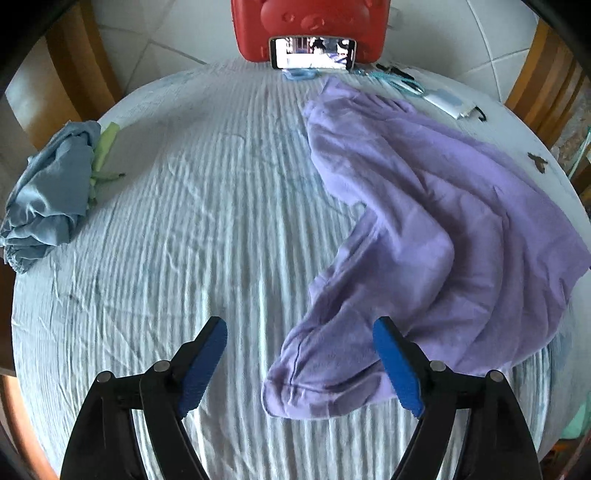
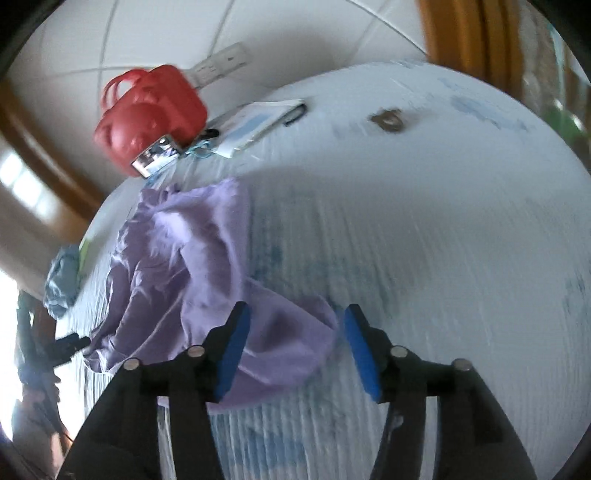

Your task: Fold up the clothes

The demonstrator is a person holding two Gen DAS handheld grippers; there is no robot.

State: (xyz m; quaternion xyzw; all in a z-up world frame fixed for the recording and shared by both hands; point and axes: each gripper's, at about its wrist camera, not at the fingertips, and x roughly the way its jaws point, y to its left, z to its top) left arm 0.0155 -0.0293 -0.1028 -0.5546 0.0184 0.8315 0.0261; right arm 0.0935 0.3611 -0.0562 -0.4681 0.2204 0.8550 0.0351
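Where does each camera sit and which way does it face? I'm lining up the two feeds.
Left wrist: on the left gripper, facing across the table toward the red container; open fingers over the purple garment's near end.
Right wrist: on the right gripper, tilted, blurred; open fingers over the garment's edge.
Shared: garment, container, phone, blue clothes.

The purple garment (image 1: 424, 206) is soft, matt cloth, loosely creased. The surface (image 1: 207, 229) wears a ribbed, crinkled pale-blue cloth. The red container (image 1: 310, 22) is glossy moulded plastic. Each tool has matt black plastic arms with textured blue pads (image 1: 203, 365).
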